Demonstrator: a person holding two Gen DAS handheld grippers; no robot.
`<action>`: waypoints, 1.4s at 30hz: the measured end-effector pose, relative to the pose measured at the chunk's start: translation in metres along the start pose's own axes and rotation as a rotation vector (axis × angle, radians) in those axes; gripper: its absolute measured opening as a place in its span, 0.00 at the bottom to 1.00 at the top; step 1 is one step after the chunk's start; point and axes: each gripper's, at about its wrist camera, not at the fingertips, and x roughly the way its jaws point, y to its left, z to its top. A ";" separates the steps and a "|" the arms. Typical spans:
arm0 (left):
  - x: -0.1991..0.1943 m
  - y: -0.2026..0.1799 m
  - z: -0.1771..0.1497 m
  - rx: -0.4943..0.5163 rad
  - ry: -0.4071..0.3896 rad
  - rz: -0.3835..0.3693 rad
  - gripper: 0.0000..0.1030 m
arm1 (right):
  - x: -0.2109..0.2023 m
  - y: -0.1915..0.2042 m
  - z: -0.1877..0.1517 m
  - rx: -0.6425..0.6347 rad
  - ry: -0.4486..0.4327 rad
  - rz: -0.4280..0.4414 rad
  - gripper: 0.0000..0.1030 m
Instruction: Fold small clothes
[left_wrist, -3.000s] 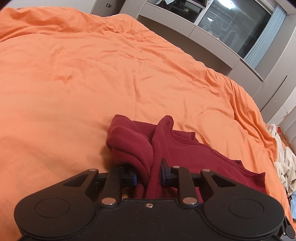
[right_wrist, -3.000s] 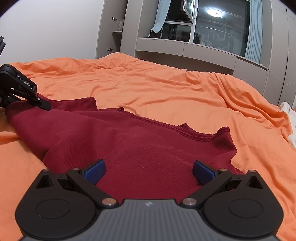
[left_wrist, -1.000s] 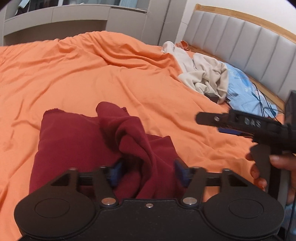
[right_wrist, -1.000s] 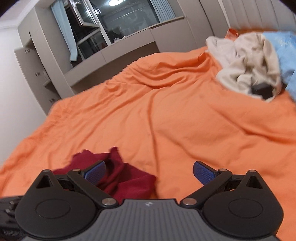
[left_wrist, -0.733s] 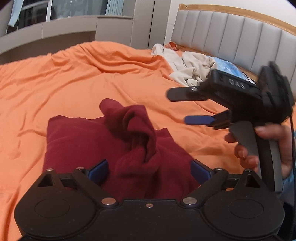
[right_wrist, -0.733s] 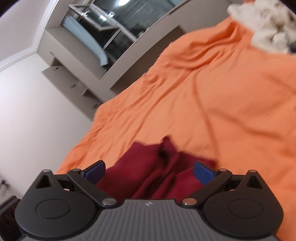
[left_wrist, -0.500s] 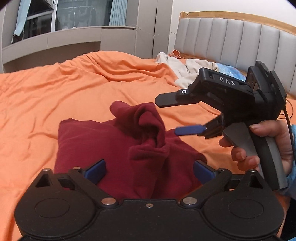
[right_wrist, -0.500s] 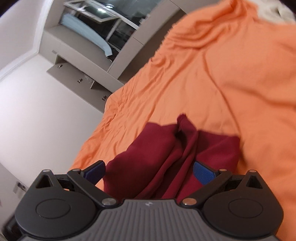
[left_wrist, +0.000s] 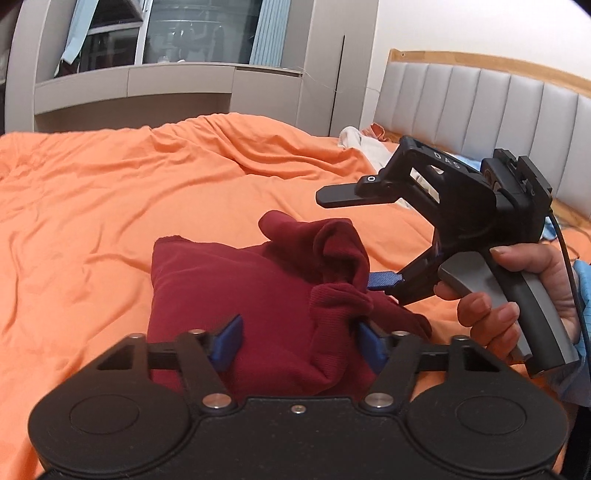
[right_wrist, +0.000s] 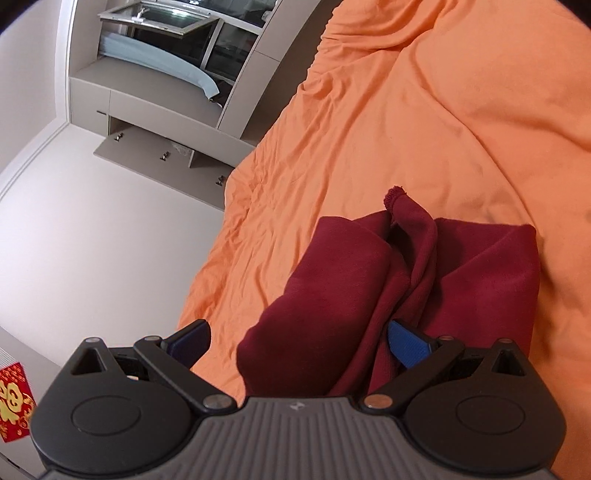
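A dark red garment (left_wrist: 229, 280) lies folded on the orange bedspread (left_wrist: 110, 206), with a crumpled bunch standing up at its right end. My left gripper (left_wrist: 300, 345) is low at its near edge. Its jaws are closing around the bunched fabric, and the blue pads do not clamp it. A hand (left_wrist: 491, 306) holds my right gripper (left_wrist: 345, 239), which stands open on the right. Its lower blue pad (left_wrist: 384, 280) touches the side of the bunch. In the right wrist view the garment (right_wrist: 332, 288) lies between the wide-open fingers of the right gripper (right_wrist: 299, 343), closer to the right pad.
A heap of pale clothes (left_wrist: 354, 138) lies by the grey padded headboard (left_wrist: 480, 103). Grey cabinets and a window (left_wrist: 147, 85) stand beyond the bed. The bed's edge and a white wall (right_wrist: 110, 221) show on the left in the right wrist view, with a red paper (right_wrist: 11, 398) low down.
My left gripper let go of the red bunch, opened wide, then narrowed again. My right gripper swung in from the right, rolled, and came up against the bunch.
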 end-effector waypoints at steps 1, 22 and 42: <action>0.000 0.002 0.000 -0.011 -0.001 -0.009 0.54 | -0.001 0.002 0.000 -0.003 -0.005 -0.004 1.00; 0.009 -0.013 -0.007 -0.021 -0.026 -0.051 0.12 | 0.034 0.012 0.021 -0.099 -0.094 -0.024 0.95; 0.014 -0.017 -0.009 -0.008 -0.015 -0.038 0.10 | 0.053 0.024 0.035 -0.216 -0.078 -0.078 0.98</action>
